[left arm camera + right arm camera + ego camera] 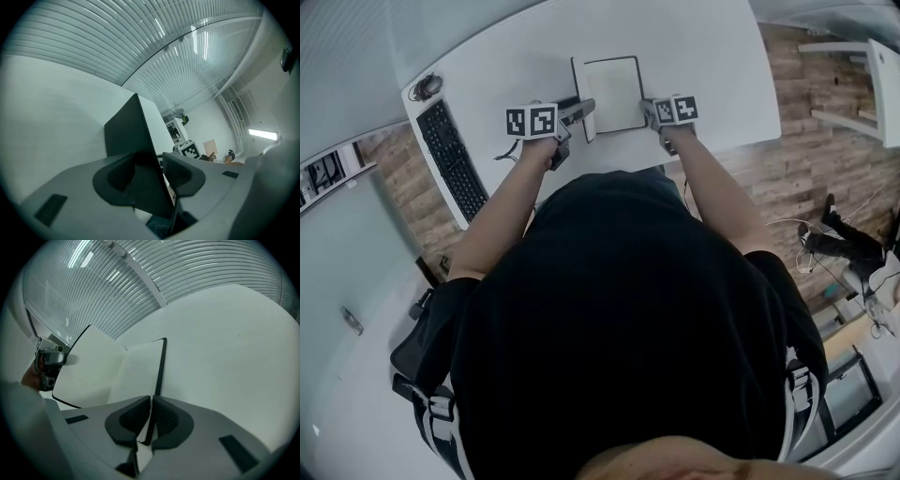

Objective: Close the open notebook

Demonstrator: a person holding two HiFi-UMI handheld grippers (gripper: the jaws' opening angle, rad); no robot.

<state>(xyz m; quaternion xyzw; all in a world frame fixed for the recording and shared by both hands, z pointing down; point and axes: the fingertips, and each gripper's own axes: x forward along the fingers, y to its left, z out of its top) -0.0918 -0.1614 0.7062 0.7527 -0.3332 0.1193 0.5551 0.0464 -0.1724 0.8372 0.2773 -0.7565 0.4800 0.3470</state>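
Stood over a white bench (703, 56), with the notebook (614, 92) at its near middle, well right of a black keyboard (453, 159). Found the notebook partly open: right half flat on the bench with a blank white page up, black left cover (124, 136) lifted steeply off the surface and leaning toward the right half. Held the left tongs (150, 176) at the notebook's left side, jaws spread wide with the raised cover standing between them; saw a clear gap at the left pad, so no grip there. Held the right tongs (151, 416) at the notebook's near right corner, jaws closed almost together on the thin dark edge of the right cover, pinning that half down. Pointed both tongs away and downward toward the far side of the bench, one at each side of the notebook.
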